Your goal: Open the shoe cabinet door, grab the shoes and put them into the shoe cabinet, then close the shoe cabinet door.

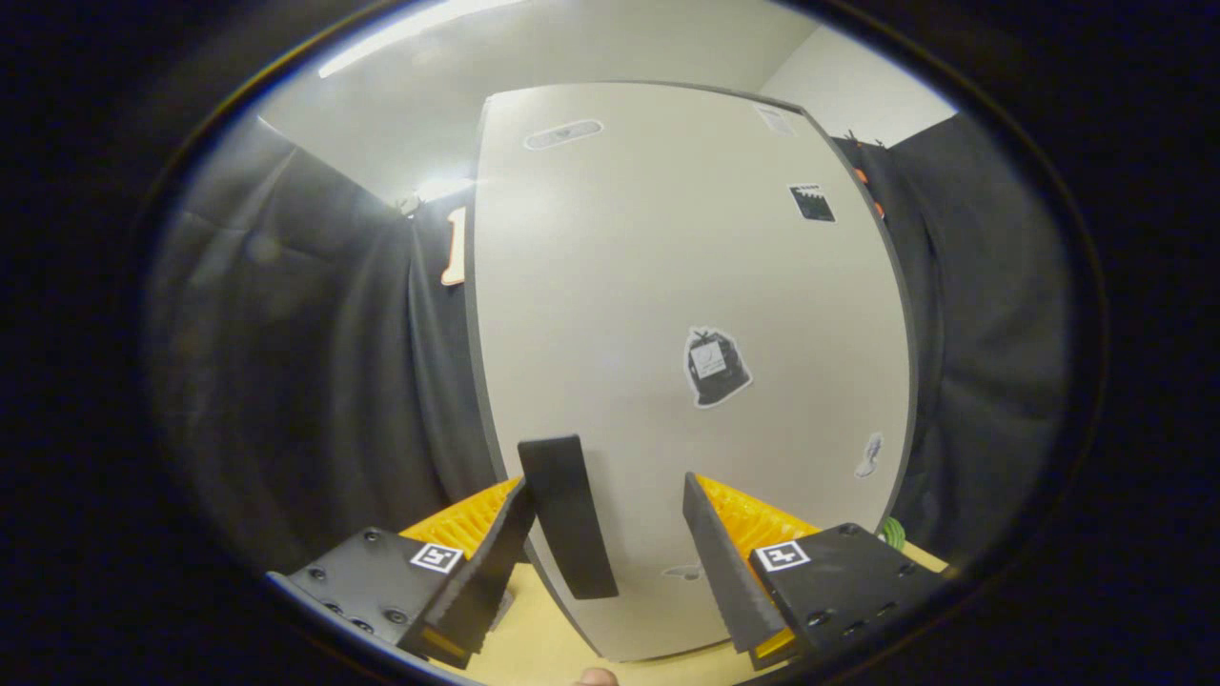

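The shoe cabinet door point(667, 314) is seen standing close ahead, its dark bar handle point(568, 514) low near the left edge, with the gripper point(610, 543) held released, fingers spread either side of that handle, untouching.

Black cloth point(315, 362) hangs as the booth walls on both sides, white ceiling point(591, 48) overhead with a bright strip light point(410, 33), pale wood floor point(543, 648) at the bottom.

No wording is legible; the stickers point(717, 367) on the cabinet door point(620, 314) look blurred.
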A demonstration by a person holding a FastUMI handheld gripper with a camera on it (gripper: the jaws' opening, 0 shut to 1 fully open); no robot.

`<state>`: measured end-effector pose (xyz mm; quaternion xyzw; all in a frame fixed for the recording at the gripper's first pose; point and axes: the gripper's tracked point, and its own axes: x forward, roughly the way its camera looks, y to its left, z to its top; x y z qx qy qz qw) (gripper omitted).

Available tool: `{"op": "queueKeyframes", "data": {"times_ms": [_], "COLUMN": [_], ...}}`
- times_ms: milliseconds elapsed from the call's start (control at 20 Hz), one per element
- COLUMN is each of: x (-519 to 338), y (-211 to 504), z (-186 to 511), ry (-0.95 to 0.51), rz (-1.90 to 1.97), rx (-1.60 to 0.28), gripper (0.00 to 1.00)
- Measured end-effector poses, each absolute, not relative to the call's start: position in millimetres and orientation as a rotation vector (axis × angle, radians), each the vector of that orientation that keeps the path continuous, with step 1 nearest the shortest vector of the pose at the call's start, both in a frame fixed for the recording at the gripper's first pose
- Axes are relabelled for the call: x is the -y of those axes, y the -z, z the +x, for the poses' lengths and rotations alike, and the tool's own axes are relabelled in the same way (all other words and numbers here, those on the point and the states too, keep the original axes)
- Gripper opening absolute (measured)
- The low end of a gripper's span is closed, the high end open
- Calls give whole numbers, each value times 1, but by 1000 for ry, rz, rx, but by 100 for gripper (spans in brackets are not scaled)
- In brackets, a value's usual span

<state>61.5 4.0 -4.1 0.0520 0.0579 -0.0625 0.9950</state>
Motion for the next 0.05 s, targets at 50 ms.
{"op": "queueKeyframes", "data": {"times_ms": [50], "x": [-4], "y": [1], "z": [63], "ry": [122], "rz": [101], "rx": [-112], "gripper": [94]}}
